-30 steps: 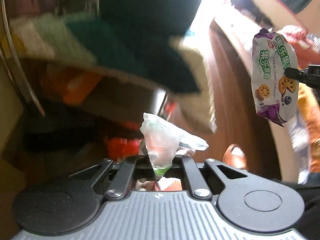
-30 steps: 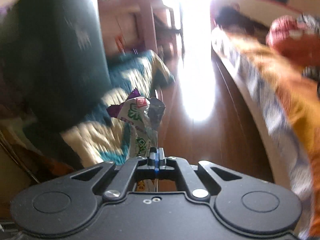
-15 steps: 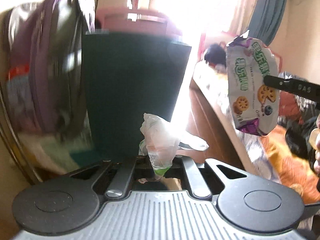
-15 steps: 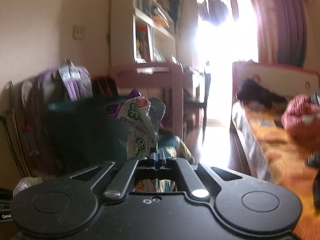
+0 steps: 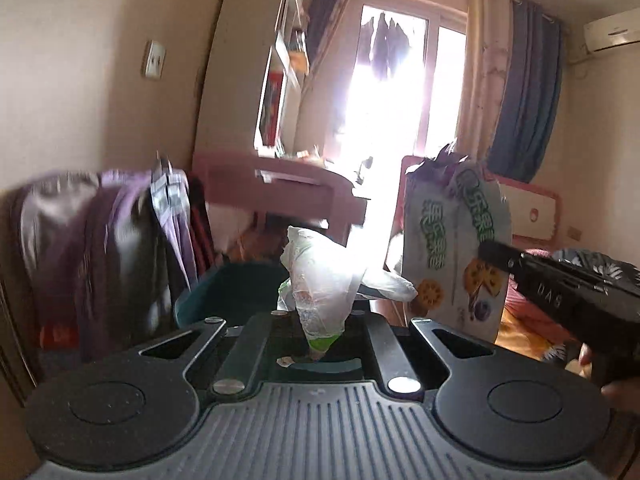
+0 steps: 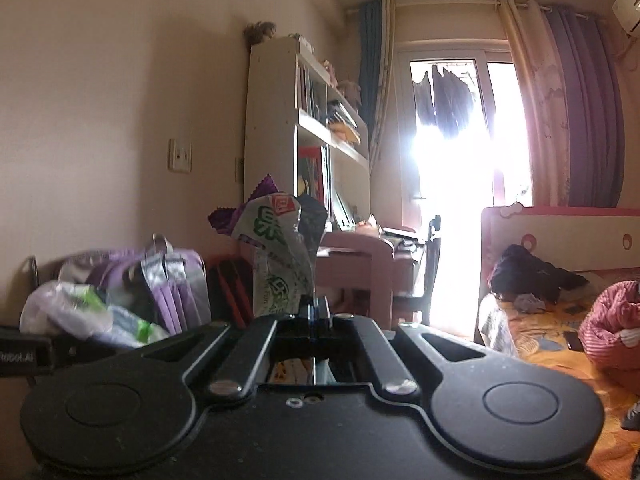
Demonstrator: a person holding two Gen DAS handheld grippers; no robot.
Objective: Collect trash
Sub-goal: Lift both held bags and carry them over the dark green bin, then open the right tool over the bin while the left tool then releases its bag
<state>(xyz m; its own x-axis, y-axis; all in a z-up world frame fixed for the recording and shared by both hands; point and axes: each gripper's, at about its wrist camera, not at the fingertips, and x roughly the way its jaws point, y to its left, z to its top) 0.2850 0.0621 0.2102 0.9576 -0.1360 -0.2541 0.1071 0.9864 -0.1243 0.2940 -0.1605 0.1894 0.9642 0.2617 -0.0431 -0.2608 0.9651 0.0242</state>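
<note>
Both grippers have come way up off the floor clutter since a second ago. The left gripper [image 5: 320,350] is pinched on the clear plastic bag [image 5: 320,280], the right gripper [image 6: 318,306] clamped on the cookie wrapper [image 6: 280,264], now above the dark green bin [image 5: 224,288].

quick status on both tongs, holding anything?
Left tongs: shut on the clear plastic bag.
Right tongs: shut on the biscuit wrapper.

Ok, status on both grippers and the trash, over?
Left gripper shut on clear plastic bag. Right gripper shut on biscuit wrapper. Dark green bin just below left gripper, nothing blocking.
</note>
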